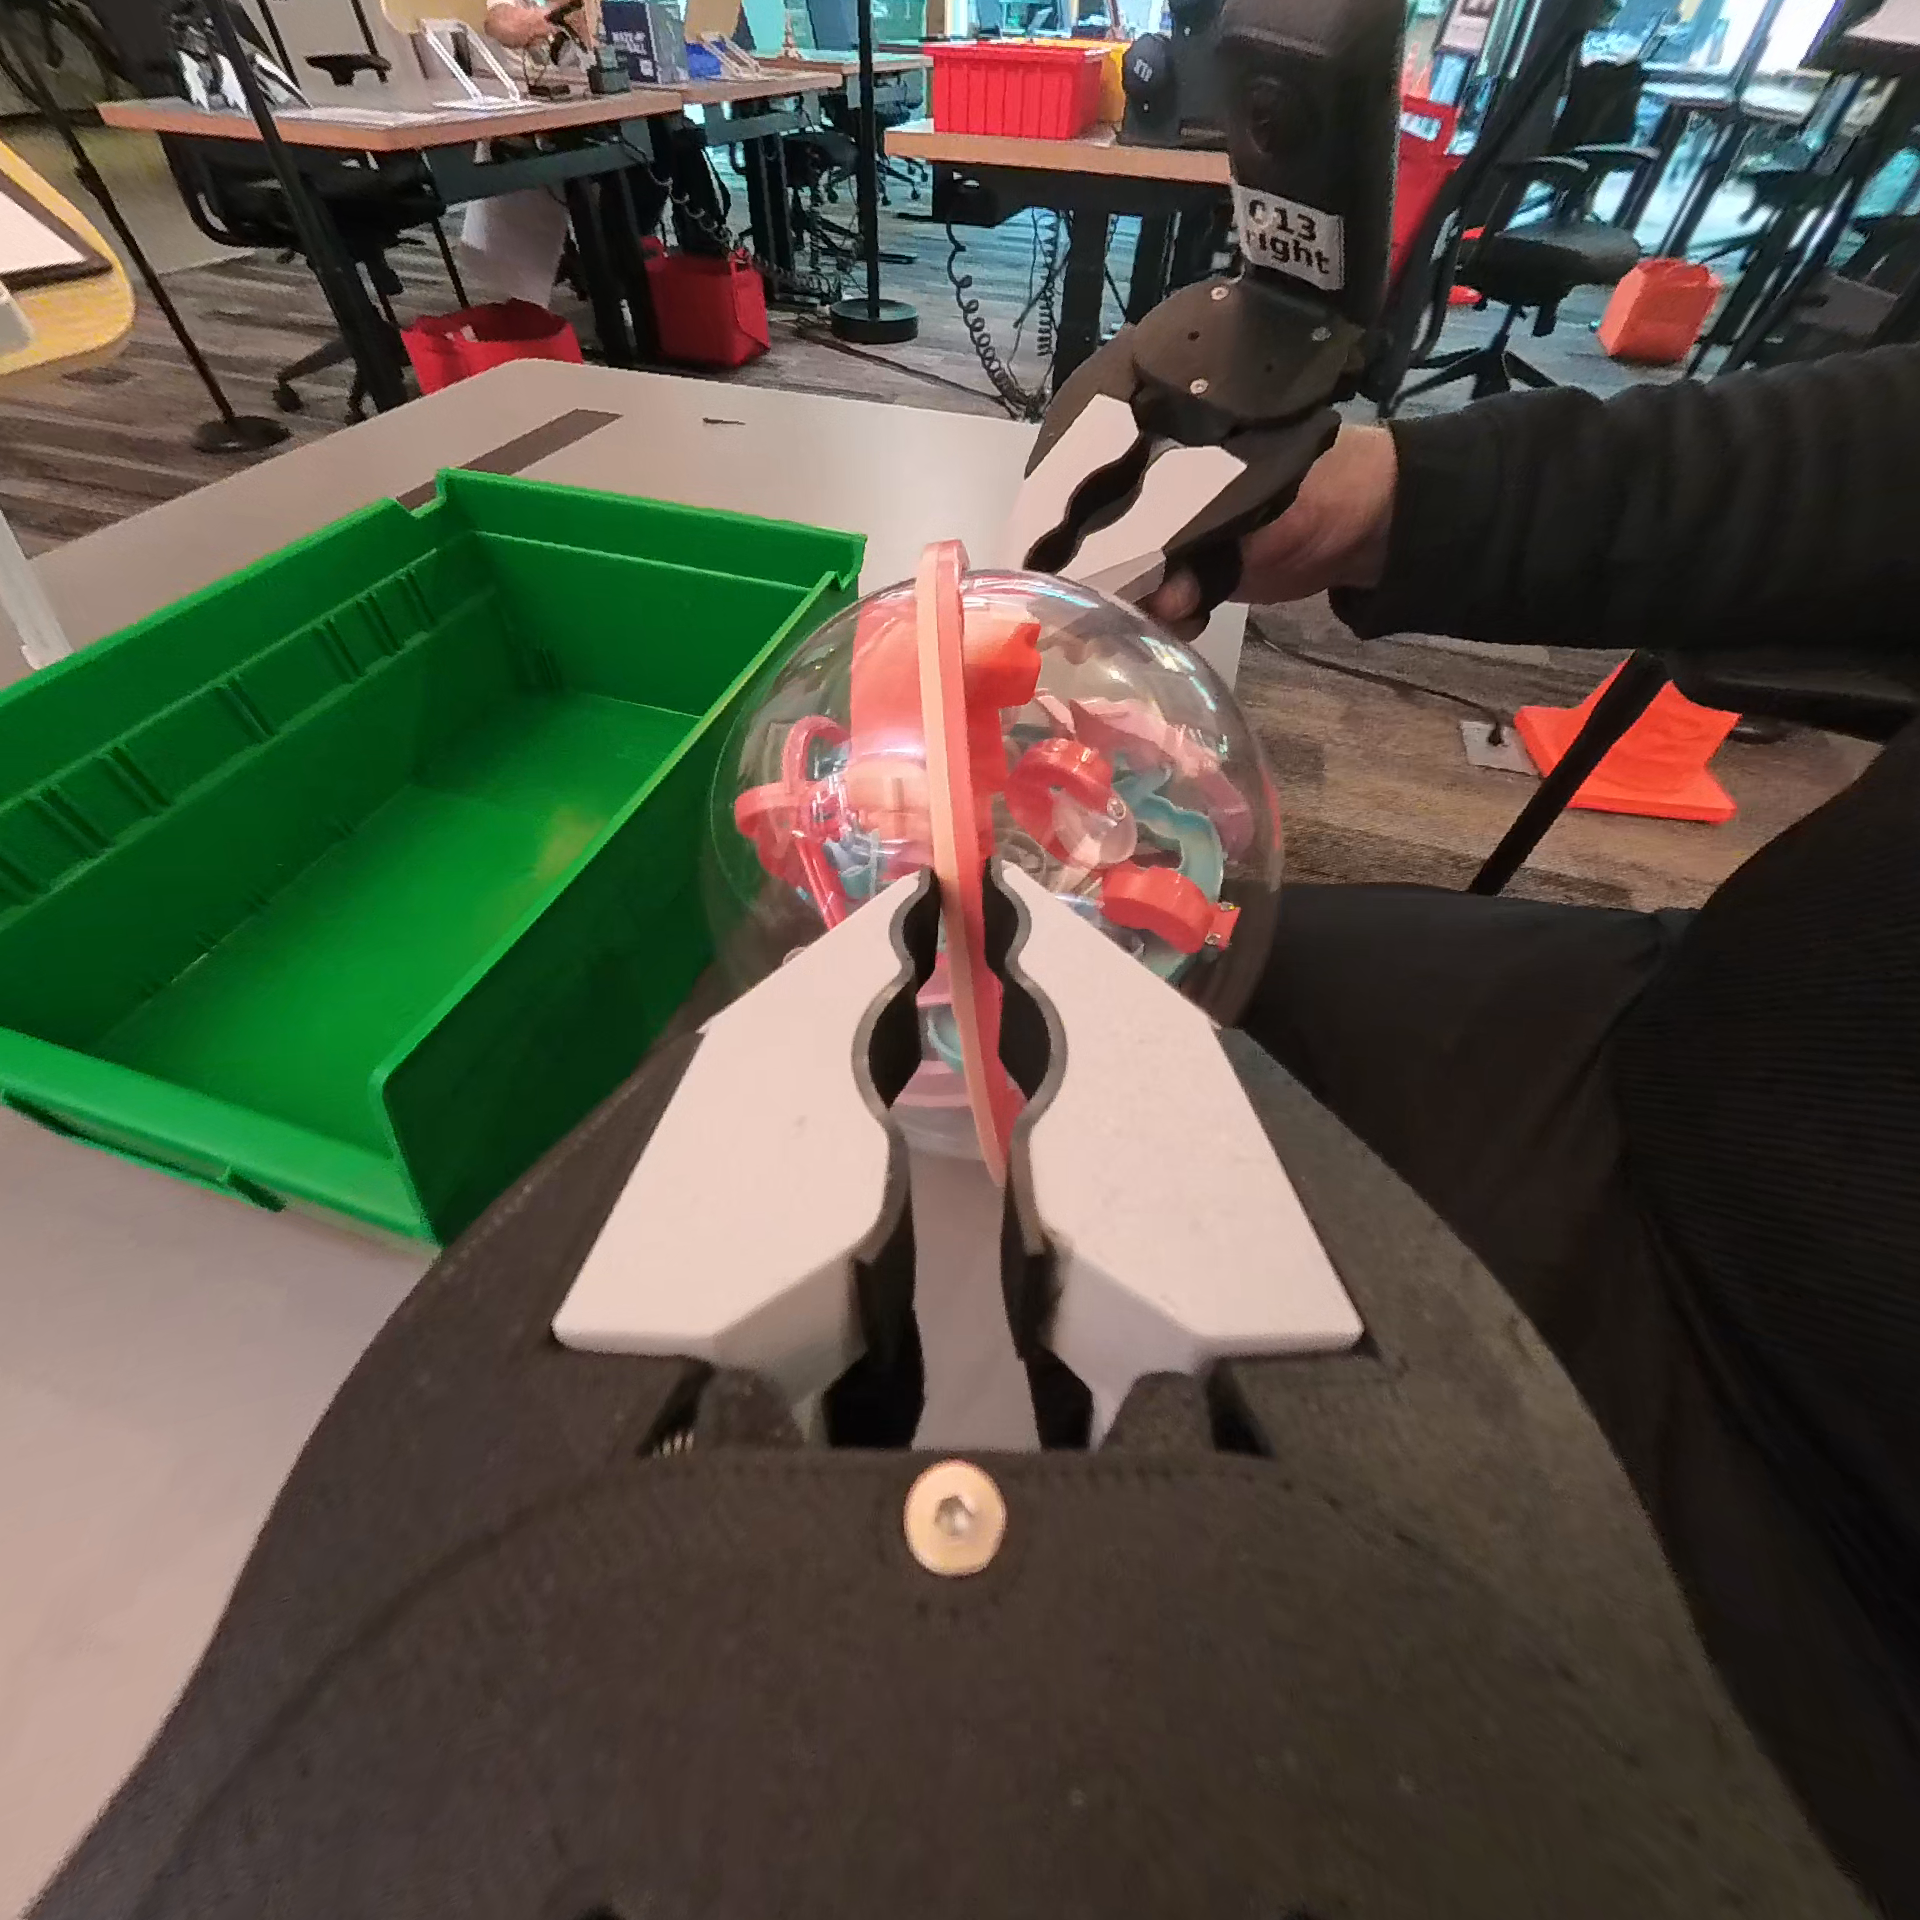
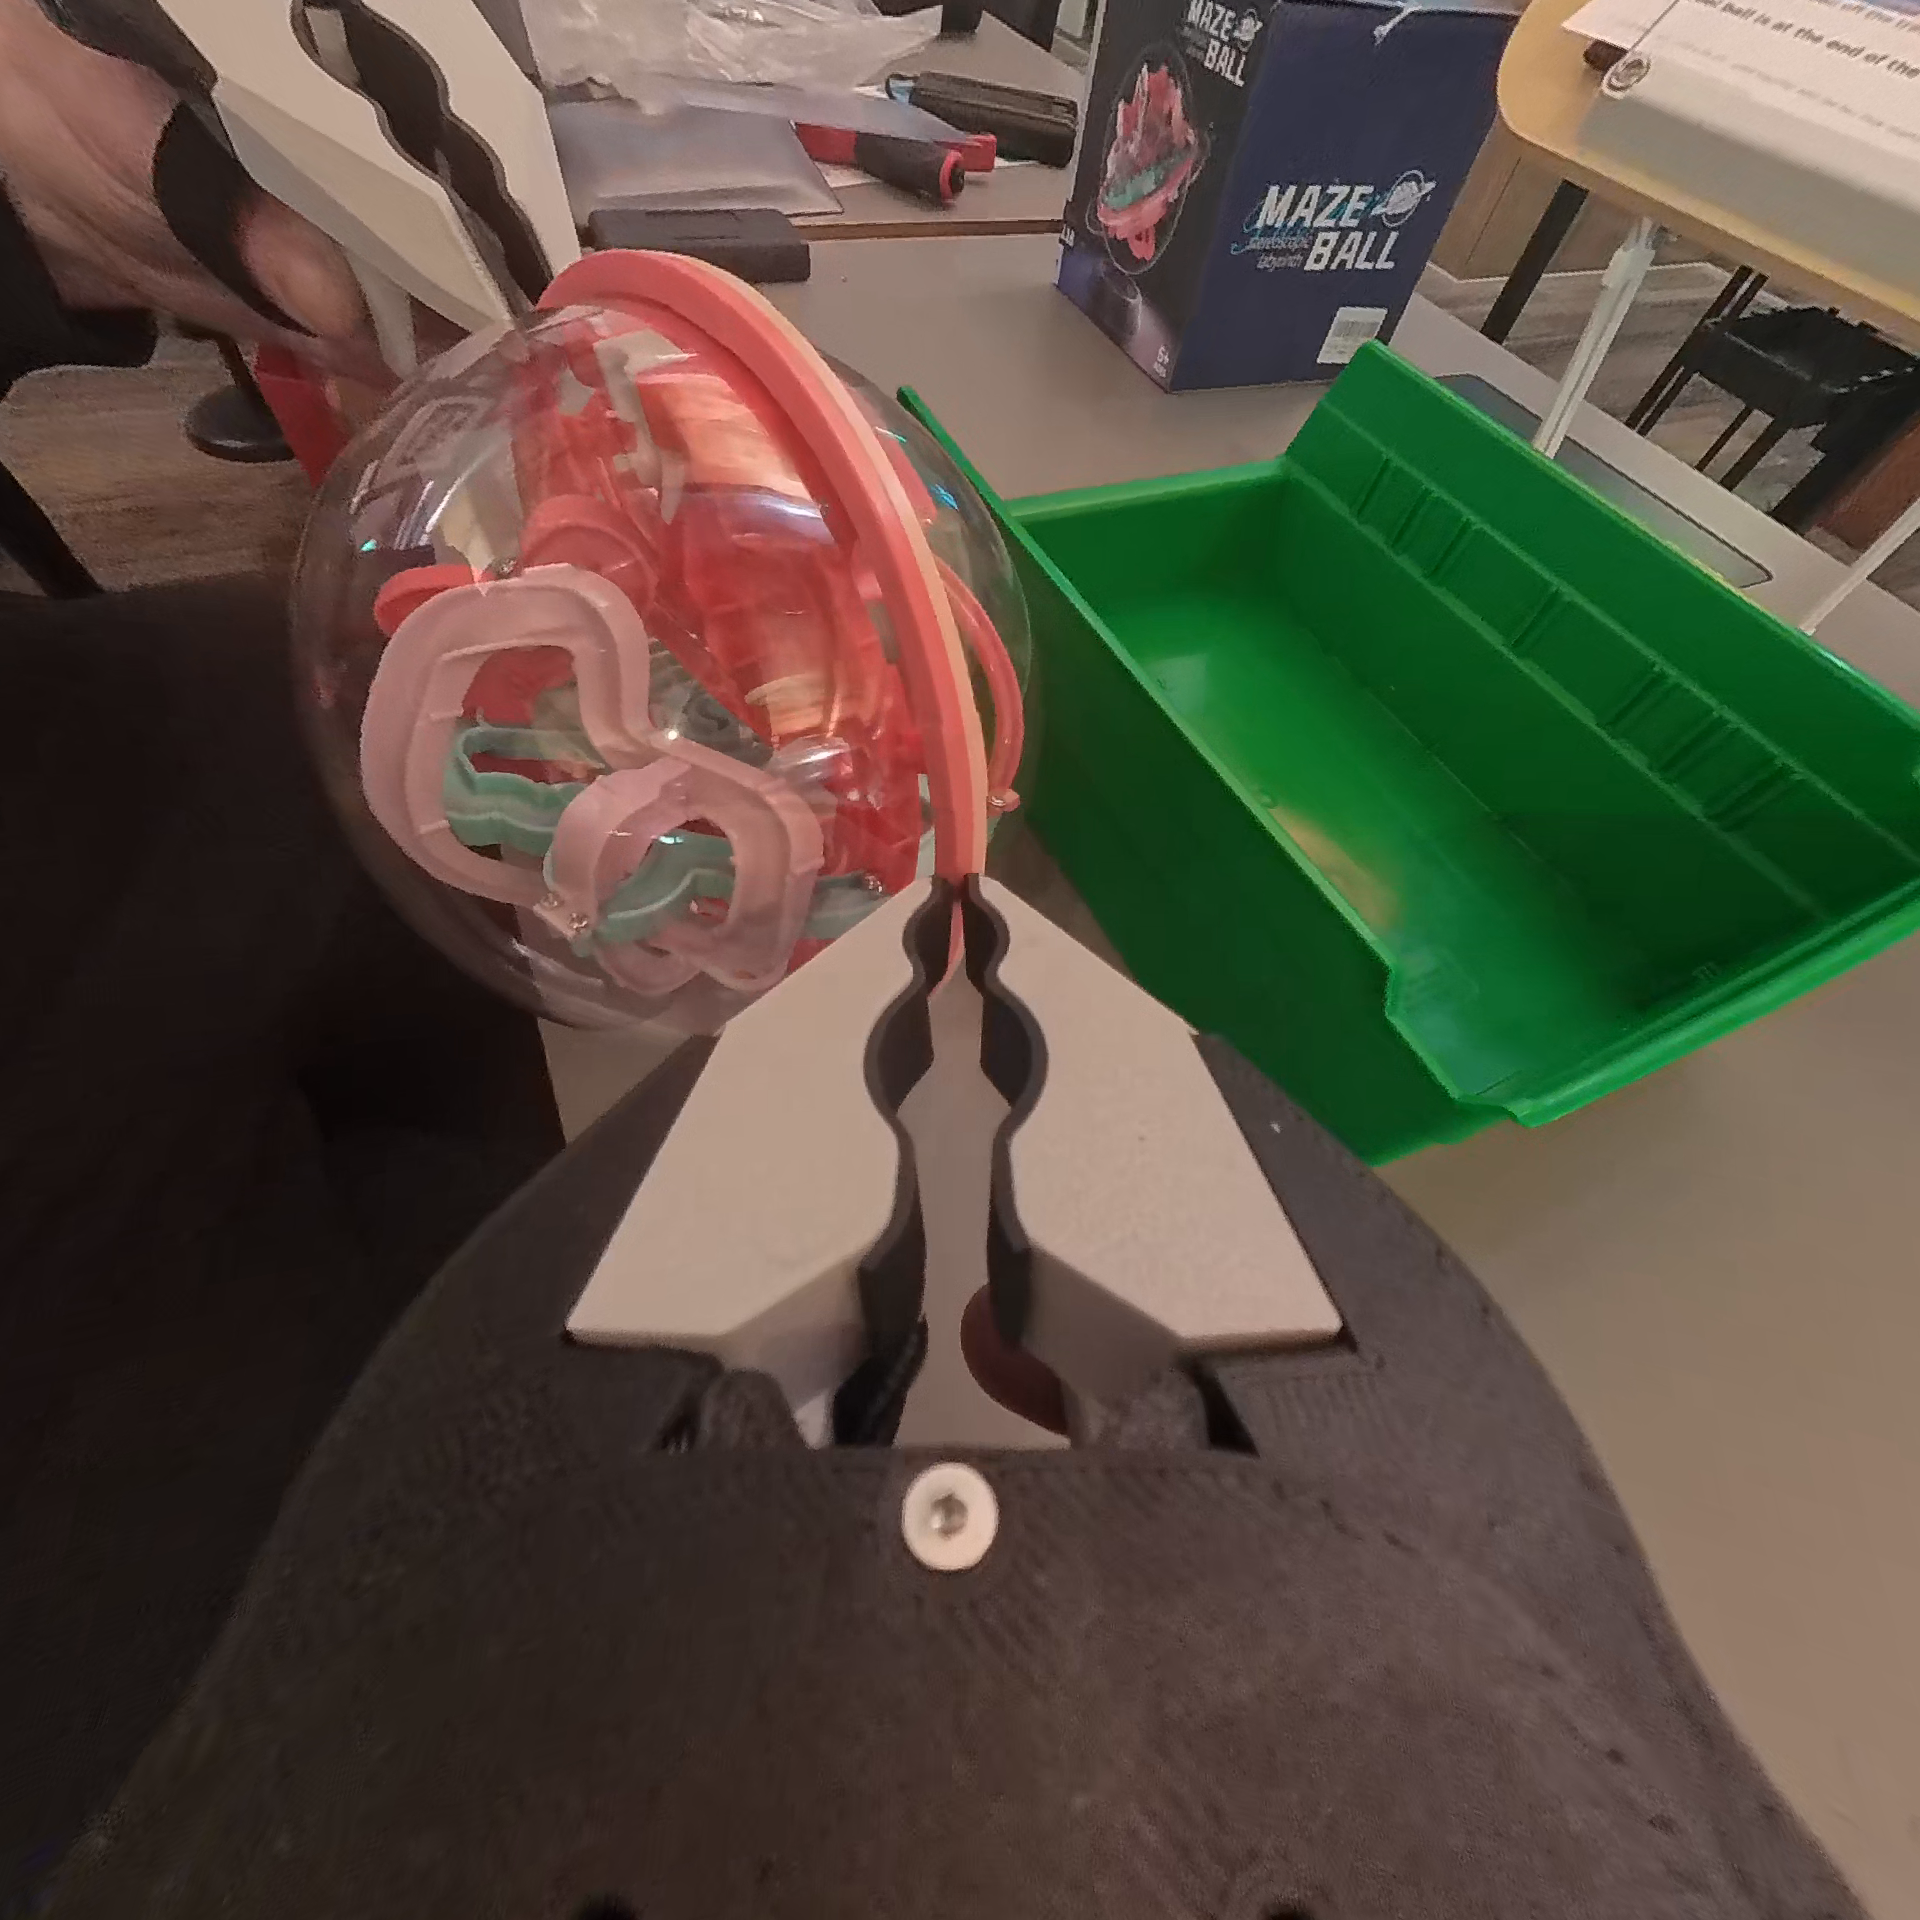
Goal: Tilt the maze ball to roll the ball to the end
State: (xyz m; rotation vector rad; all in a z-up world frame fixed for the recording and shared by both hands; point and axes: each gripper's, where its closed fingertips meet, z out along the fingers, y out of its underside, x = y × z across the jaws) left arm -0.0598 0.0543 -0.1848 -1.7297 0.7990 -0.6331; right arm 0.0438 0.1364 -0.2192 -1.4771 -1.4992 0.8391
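Two grippers on one thing. Left gripper [image 1: 961, 894] pinching the pink rim [image 1: 951, 790] of the maze ball [image 1: 997, 800]; rim runs deep down the slot between the fingers [image 1: 790, 1091], touching at the tips. Right gripper [image 2: 958, 894] nipped nearly shut on the same rim [image 2: 831, 416] at the opposite edge, only its very tips on the band. Seen from the left wrist view, right gripper [image 1: 1101, 566] arriving at the far upper side of the globe, held by a hand [image 1: 1320, 520] in a dark sleeve.

Ball lifted clear of the table [image 2: 1558, 1351], rim standing close to upright and leaning a little, pink, red and teal tracks visible through the clear shell. Held just beside the green bin [image 1: 416, 790], above the table's near edge and the person's lap. Maze box [image 2: 1268, 187] well apart, at the far side of the table.

Progress, judged: pickup and two-point hold done; tilting under way. Small rolling ball not found in either view, too small or hidden among the tracks, so place along the course unknown. Finish not confirmed. Left to do: keep tilting until it reaches the end. Risk: right hold is shallow and could slip off the rim.
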